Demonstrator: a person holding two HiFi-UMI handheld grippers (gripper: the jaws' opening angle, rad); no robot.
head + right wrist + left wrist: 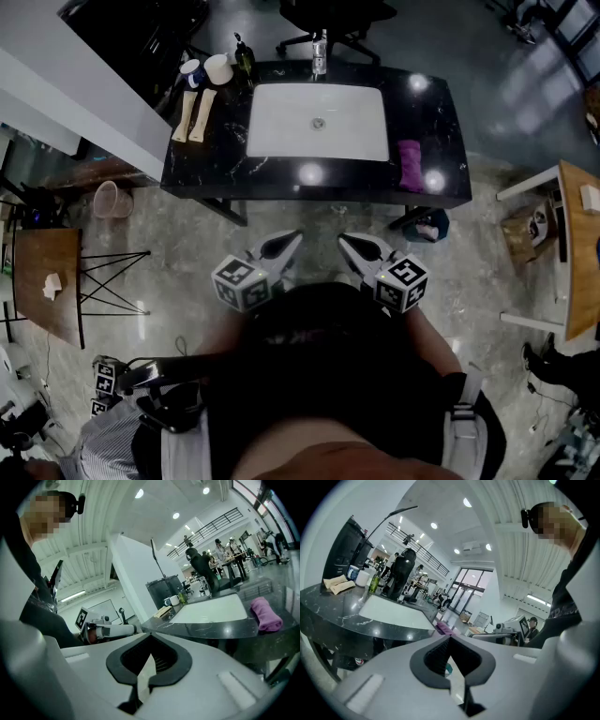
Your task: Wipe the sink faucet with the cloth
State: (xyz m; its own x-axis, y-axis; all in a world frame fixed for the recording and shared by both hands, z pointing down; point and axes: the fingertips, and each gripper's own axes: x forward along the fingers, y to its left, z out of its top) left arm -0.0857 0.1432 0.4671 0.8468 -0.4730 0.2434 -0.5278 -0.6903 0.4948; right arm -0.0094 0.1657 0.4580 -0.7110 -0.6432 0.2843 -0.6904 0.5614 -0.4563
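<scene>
A purple cloth (410, 164) lies folded on the black counter to the right of the white sink (319, 122); it also shows in the right gripper view (265, 613) and, small, in the left gripper view (443, 628). The faucet (320, 52) stands at the sink's far edge. My left gripper (292, 236) and right gripper (345, 238) hang side by side over the floor, well short of the counter's near edge. Both are shut with nothing between the jaws.
Two cups (217, 68), a dark bottle (244, 59) and two pale packets (194, 115) sit at the counter's far left. A pink bin (111, 200) stands on the floor at left, wooden tables (49, 282) at both sides.
</scene>
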